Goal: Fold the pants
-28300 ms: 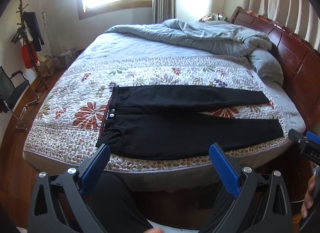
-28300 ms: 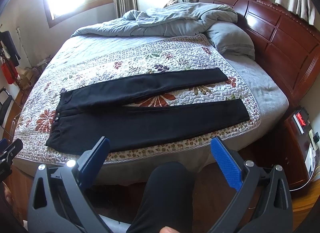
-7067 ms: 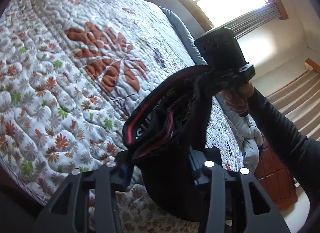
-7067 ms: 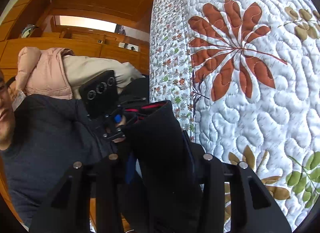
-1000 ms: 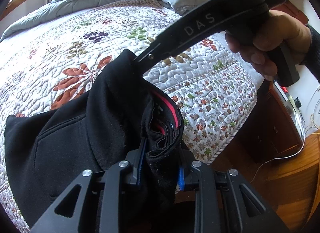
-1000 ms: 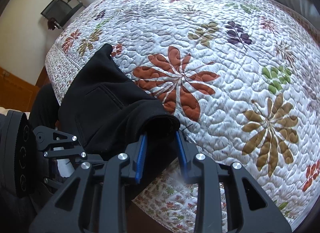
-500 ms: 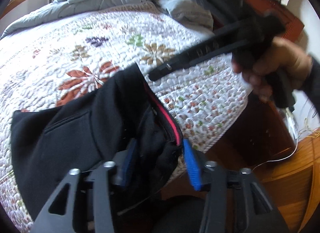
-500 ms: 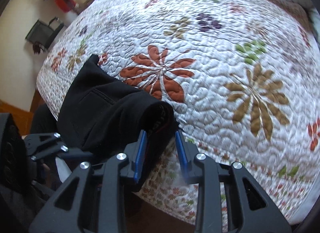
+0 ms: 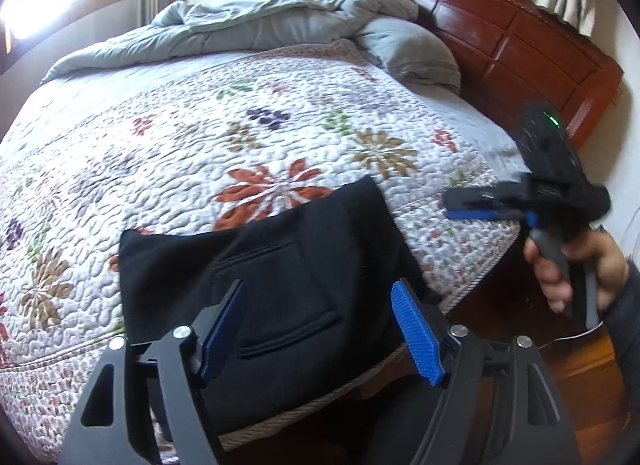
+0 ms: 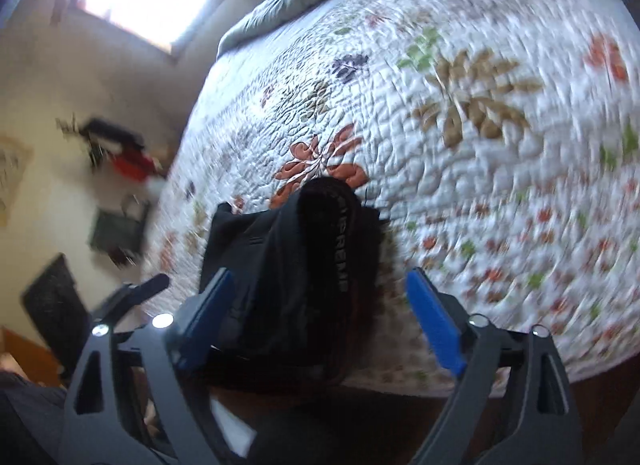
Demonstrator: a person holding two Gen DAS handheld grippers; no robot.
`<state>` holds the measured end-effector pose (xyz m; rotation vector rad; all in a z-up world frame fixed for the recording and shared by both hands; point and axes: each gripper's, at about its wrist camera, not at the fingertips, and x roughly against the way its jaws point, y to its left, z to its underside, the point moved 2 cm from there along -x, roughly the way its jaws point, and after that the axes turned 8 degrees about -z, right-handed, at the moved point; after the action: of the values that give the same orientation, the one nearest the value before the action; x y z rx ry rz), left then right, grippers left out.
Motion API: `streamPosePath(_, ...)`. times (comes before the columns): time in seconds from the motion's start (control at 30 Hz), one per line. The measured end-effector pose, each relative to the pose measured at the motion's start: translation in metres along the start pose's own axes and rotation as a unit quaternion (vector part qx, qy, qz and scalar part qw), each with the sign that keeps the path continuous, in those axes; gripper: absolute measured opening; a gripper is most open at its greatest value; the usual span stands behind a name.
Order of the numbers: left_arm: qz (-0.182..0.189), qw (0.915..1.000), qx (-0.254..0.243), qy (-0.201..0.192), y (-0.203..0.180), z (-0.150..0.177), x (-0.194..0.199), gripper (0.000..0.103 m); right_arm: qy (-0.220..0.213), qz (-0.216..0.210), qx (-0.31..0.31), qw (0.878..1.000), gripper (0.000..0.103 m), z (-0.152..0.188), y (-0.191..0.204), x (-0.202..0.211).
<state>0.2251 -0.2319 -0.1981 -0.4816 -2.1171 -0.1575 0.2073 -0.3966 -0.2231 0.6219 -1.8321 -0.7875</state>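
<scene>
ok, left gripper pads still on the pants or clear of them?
Apart. Left wrist view: left gripper jaws are opening, both blue pads standing clear above the folded pants, which lie flat on the quilt.

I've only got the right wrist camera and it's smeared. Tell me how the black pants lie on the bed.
Observer: In the left wrist view the folded black pants lie as one compact bundle, a back pocket facing up, at the near edge of the floral quilted bedspread.
Operator: Confirm my right gripper is clear of them.
Observer: The right gripper is off to the side of the pants, over the bedspread's corner. Its jaws are opening and nothing is between them.
Operator: Report the left gripper.
Observer: The left gripper is above the bundle. Its jaws are opening and its blue pads stand apart, with no cloth pinched.
</scene>
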Motion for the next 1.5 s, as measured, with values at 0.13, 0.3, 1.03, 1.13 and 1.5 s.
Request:
streamPosePath(0.13, 0.02, 0.9992, 0.032, 0.009, 0.046, 0.005, -0.017, 0.077, -0.011, -0.011, -0.05, 0.999, 0.089, 0.021, -0.016, -0.007)
streamPosePath(0.3, 0.059, 0.9948, 0.081, 0.02, 0.101, 0.007, -0.042, 0.077, -0.03, -0.057, -0.1, 0.993, 0.09, 0.036, -0.027, -0.009)
streamPosePath(1.03, -0.039, 0.9966, 0.067, 0.028, 0.126, 0.002, -0.062, 0.077, 0.031, 0.057, -0.048, 0.997, 0.02, 0.04, -0.025, -0.072)
streamPosePath(1.13, -0.04, 0.9965, 0.067, 0.031, 0.132, 0.006, -0.065, 0.077, 0.035, 0.045, -0.043, 0.997, 0.034, 0.037, -0.017, -0.068)
streamPosePath(1.5, 0.134, 0.9778, 0.158, -0.026, 0.175, 0.002, -0.049, 0.076, -0.031, 0.023, 0.062, 0.997, 0.042, -0.034, 0.052, -0.051)
